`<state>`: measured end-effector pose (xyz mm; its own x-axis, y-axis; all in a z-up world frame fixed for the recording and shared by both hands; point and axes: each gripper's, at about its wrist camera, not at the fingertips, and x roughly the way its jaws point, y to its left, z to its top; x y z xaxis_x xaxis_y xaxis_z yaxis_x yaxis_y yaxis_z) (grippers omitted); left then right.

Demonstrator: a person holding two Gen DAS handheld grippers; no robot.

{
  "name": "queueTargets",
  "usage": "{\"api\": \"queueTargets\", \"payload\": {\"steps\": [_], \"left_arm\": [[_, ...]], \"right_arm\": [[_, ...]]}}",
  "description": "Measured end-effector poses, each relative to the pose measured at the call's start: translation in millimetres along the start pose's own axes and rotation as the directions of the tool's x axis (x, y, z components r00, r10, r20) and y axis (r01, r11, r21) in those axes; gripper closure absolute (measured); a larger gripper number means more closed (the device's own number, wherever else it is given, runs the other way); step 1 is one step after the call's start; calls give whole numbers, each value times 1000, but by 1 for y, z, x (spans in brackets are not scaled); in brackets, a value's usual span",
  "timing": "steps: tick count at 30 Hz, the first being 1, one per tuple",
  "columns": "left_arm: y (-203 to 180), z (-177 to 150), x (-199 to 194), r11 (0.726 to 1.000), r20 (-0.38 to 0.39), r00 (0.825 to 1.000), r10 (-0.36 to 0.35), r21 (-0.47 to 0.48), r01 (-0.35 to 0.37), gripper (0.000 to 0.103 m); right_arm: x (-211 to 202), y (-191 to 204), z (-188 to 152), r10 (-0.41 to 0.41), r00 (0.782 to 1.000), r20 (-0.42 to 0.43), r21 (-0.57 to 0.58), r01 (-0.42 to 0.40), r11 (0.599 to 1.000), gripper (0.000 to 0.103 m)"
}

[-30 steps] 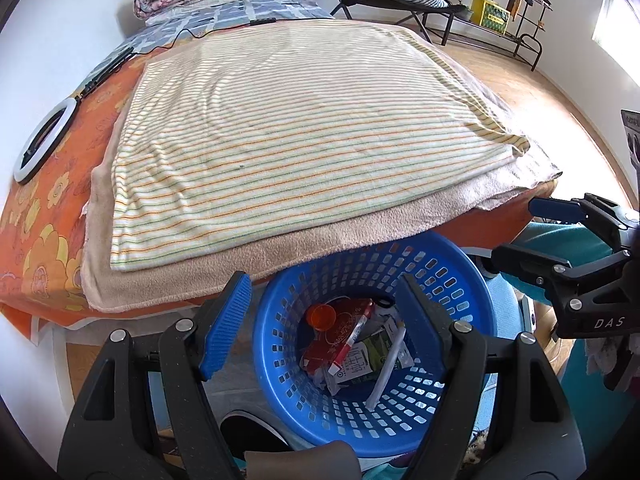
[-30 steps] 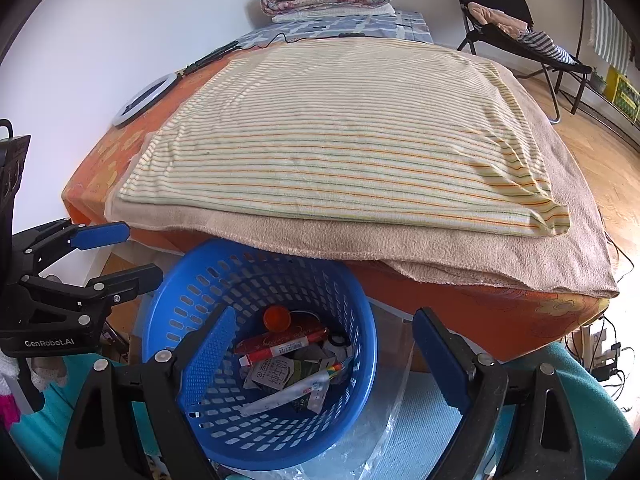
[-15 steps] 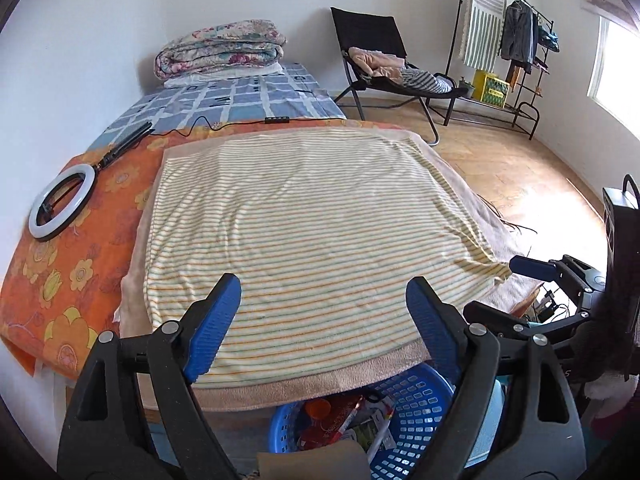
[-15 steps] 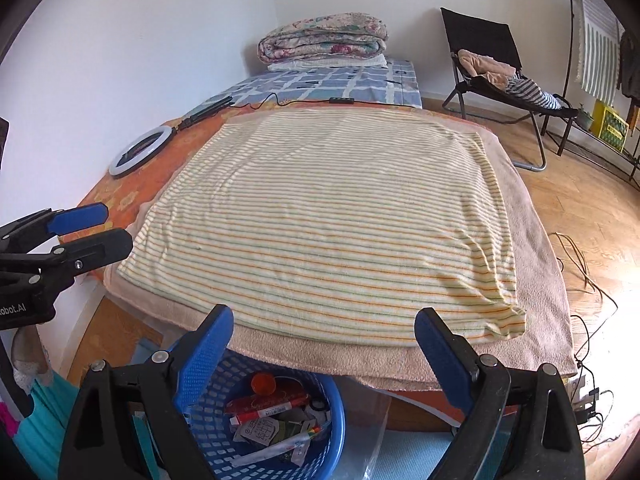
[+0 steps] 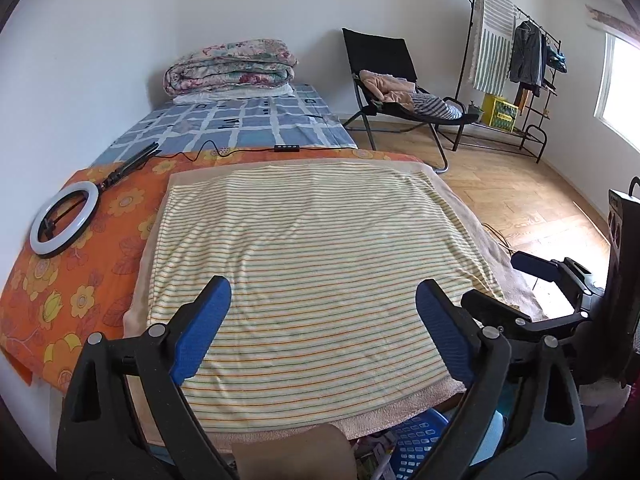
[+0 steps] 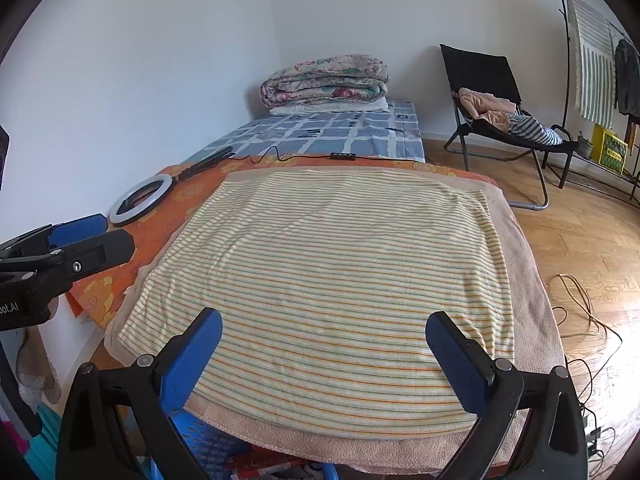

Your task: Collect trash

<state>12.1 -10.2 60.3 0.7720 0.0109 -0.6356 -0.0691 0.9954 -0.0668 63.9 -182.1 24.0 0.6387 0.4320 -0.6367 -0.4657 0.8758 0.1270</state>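
Note:
The blue plastic basket (image 5: 416,436) stands on the floor under the near edge of the bed, and only its rim shows. Some trash (image 6: 272,466) lies inside it, mostly hidden by the beige towel's edge. My left gripper (image 5: 322,292) hovers over the striped blanket (image 5: 320,240) with its jaws opening and nothing between them. My right gripper (image 6: 324,320) is beside it, jaws also opening wide and empty. Each gripper shows in the other's view: the right gripper (image 5: 516,284) at the right edge, the left gripper (image 6: 100,236) at the left edge. The basket (image 6: 208,444) sits below both.
A ring light (image 5: 64,220) with its cable lies on the orange sheet at left. A folded quilt (image 5: 232,66) rests at the bed's far end. A black chair (image 5: 396,80) with clothes and a clothes rack (image 5: 516,52) stand at back right. Cables (image 6: 580,312) trail on the wooden floor.
Both grippers have risen and tipped up from over the basket, which has slid to the bottom edge of both views. Both pairs of jaws stand wider apart.

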Motion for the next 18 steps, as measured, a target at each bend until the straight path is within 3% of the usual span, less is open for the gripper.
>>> {"api": "queueTargets", "payload": {"steps": [5, 10, 18], "left_arm": [[-2, -3, 8, 1000, -4, 1000, 14, 3, -14, 5], [-4, -6, 14, 1000, -13, 1000, 20, 9, -20, 4], [-2, -11, 17, 1000, -23, 1000, 21, 8, -21, 1]], "right_arm": [[7, -7, 0, -6, 999, 39, 21, 5, 1000, 0], [16, -18, 1, 32, 999, 17, 92, -34, 995, 0], [21, -31, 5, 5, 1000, 22, 135, -8, 991, 0]]}}
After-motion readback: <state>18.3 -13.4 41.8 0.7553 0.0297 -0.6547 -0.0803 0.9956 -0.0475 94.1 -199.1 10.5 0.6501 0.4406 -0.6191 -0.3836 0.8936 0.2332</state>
